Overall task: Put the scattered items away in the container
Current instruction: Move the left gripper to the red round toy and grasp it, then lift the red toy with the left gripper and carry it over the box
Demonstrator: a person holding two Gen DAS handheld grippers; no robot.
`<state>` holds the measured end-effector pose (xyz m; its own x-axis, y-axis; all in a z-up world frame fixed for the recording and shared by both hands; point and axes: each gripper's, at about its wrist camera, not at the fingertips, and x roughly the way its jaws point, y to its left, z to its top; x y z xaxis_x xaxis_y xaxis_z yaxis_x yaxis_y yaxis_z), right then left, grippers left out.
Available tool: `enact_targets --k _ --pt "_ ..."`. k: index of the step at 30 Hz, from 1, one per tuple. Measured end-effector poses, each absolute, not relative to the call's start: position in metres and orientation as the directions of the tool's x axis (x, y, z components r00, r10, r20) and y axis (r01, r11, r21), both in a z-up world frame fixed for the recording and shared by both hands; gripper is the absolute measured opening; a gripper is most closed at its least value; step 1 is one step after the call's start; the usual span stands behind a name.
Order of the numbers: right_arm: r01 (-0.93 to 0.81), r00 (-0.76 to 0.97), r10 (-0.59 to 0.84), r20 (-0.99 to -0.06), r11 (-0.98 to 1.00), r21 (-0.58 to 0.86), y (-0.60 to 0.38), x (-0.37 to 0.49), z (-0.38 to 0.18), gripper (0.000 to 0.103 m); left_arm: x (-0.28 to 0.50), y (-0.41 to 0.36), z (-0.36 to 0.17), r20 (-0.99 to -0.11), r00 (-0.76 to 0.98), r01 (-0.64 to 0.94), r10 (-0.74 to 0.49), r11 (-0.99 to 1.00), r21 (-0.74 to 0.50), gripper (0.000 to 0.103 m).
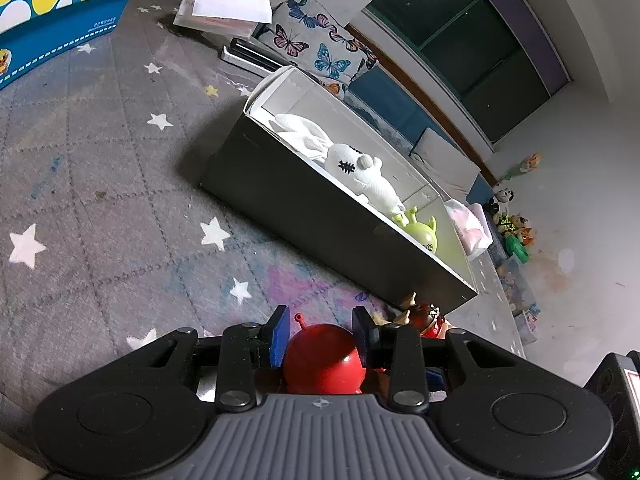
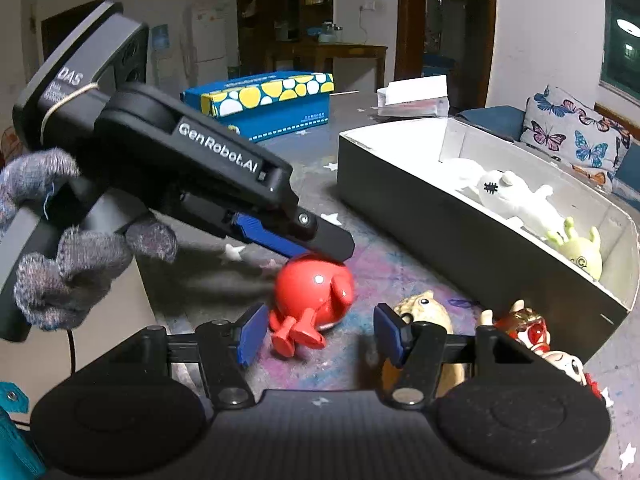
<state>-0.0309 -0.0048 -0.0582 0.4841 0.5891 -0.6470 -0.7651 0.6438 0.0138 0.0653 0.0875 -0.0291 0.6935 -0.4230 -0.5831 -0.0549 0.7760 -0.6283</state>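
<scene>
red round plastic toy (image 2: 314,288) with little stalks lies on the grey star-printed mat (image 1: 120,184), just beside the open dark box with white inside (image 1: 320,216), and the left gripper (image 1: 322,334) has its blue pads on both sides of the ball — whether they press it already i cannot tell. right gripper (image 2: 316,334) hovers near with its jaws half wide and empty. to do it well, i think the left should squeeze at the widest part of the ball, lift straight, then carry over the near wall and not knock the white plush rabbit (image 1: 360,168) inside.
</scene>
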Motion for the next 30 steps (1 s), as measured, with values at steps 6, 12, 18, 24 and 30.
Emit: enact_targets --k 6,12,18,24,30 --pt "-0.773 0.474 0.601 -0.644 0.634 0.023 0.003 -0.031 -0.061 0.059 0.061 0.087 -0.029 -0.584 0.688 -0.059 -0.431 0.769 -0.637 0.037" --pt "-0.757 0.472 0.588 -0.657 0.652 0.04 0.003 -0.027 -0.065 0.046 0.06 0.089 -0.032 -0.581 0.688 -0.076 -0.434 0.753 -0.653 0.038" --pt "-0.754 0.472 0.591 -0.654 0.655 0.048 0.001 -0.031 -0.066 0.046 0.057 0.089 -0.032 -0.587 0.687 -0.092 -0.429 0.75 -0.656 0.039" --pt "-0.756 0.478 0.607 -0.635 0.653 0.054 -0.001 -0.033 -0.058 0.046 0.055 0.089 -0.024 -0.574 0.701 -0.09 -0.423 0.746 -0.66 0.038" --pt "-0.748 0.509 0.614 -0.603 0.662 0.043 -0.007 -0.033 -0.043 0.046 0.058 0.082 -0.005 -0.548 0.724 -0.062 -0.418 0.752 -0.656 0.038"
